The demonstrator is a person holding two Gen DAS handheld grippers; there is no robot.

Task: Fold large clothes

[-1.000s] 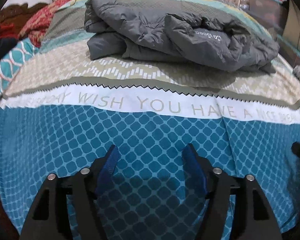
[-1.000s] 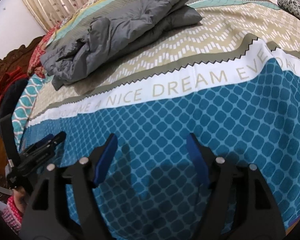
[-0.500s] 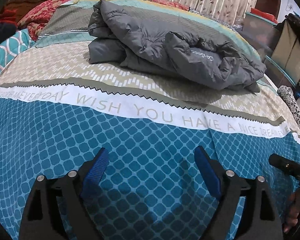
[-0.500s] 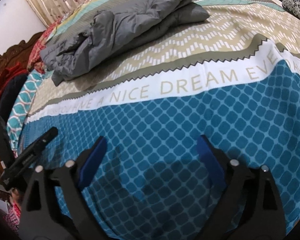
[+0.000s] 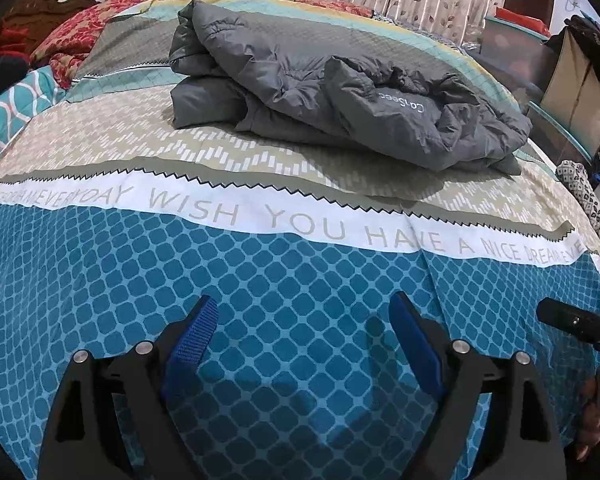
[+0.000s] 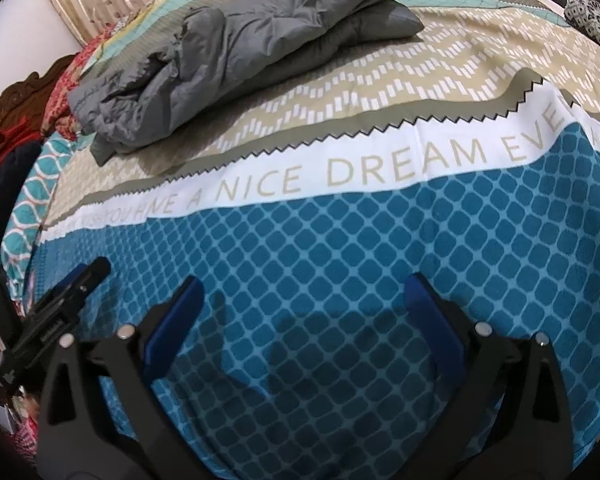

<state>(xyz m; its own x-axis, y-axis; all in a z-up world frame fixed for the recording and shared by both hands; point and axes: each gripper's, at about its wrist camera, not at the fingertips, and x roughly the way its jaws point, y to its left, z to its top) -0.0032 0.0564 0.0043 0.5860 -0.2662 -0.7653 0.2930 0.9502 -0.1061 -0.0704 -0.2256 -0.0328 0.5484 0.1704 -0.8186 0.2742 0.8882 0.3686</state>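
With nothing grasped, the left hand-held gripper and right hand-held gripper are hovering released over the bed; each should be reaching for a separate edge of the grey jacket.

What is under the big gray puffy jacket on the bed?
The gray puffy jacket lies bunched on the patterned bedspread, over its beige zigzag stripe and the gray and teal stripes behind. Whether anything is tucked beneath or inside its folds cannot be seen, because the jacket covers that spot.
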